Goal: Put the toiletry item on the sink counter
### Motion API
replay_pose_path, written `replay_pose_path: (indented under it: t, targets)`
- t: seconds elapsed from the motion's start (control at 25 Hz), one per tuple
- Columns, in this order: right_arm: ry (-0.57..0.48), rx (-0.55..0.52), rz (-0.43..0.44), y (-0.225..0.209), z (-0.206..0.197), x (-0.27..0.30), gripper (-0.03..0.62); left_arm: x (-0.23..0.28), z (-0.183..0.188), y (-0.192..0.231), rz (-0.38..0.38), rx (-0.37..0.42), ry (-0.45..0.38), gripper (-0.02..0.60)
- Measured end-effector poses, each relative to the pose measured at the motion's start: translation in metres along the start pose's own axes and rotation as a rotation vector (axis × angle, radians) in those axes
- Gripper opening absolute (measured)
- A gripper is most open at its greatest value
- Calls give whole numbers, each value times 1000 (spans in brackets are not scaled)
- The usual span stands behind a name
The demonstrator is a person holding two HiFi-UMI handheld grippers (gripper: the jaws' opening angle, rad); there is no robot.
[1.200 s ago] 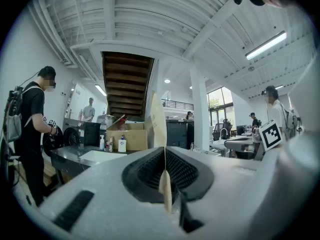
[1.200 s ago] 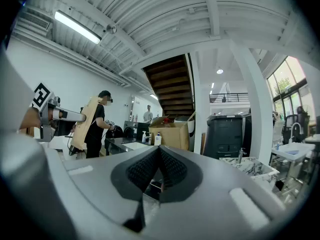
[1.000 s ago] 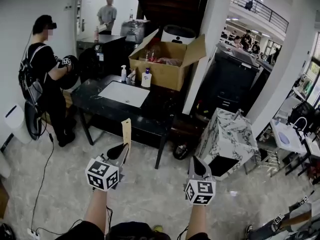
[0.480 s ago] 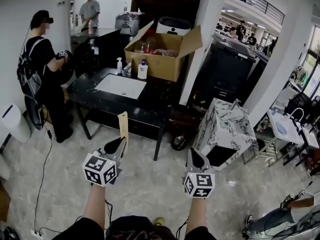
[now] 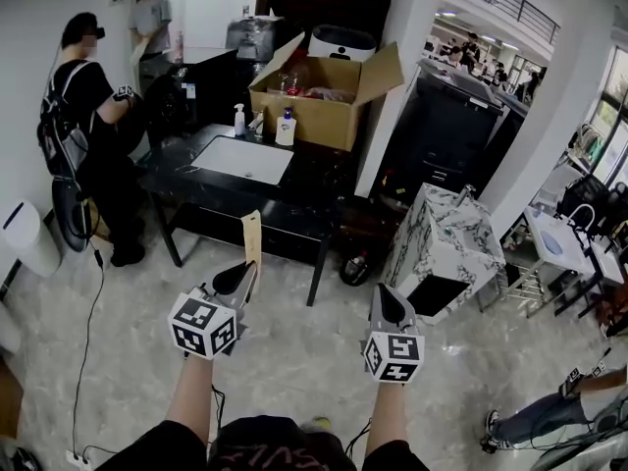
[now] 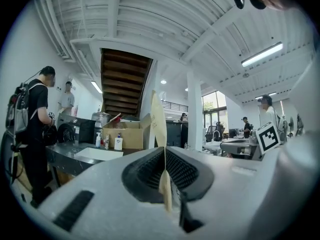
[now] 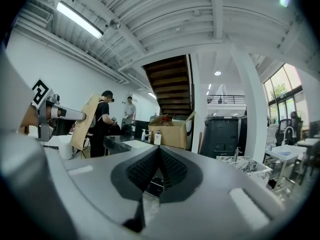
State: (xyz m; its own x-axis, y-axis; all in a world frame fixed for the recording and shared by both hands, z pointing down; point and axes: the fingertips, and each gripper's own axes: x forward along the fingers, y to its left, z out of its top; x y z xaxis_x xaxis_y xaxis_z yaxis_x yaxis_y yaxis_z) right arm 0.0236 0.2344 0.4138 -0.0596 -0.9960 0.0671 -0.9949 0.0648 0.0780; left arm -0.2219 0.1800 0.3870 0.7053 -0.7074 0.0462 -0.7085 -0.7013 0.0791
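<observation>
Comparing with a second ago, very little has shifted. The left claw (image 5: 242, 281) still pinches the flat tan toiletry packet (image 5: 251, 247) by its lower edge, with the packet standing upright above the jaws. It may be a paper sachet or a card sleeve; the views are too coarse to tell. The right claw (image 5: 384, 308) stays pressed shut with nothing between its jaws, held level beside the left one.

The black sink desk (image 5: 294, 209) sits slightly higher in the head view than before. Its white basin (image 5: 240, 160), pump bottle (image 5: 287, 126), spray bottle (image 5: 239, 119) and the open cardboard box (image 5: 324, 116) behind them look undisturbed. The person with the backpack (image 5: 86, 126) remains at the desk's left end, while the figure further back has drifted left.

For the task, this reads as carrying rather than placing. The packet is well apart from the desk, with open floor between. By my reading, the approach has hardly started, and the bare dark top near the basin looks like the likely spot.
</observation>
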Motion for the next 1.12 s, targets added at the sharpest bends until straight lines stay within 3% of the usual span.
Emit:
replay_pose_path:
  t: [0.4, 1.12]
  targets:
    - [24, 32, -25, 14, -7, 2, 13, -2, -6, 13, -21, -11, 10, 8]
    - [17, 44, -9, -24, -18, 84, 12, 73, -18, 45, -6, -24, 55, 8]
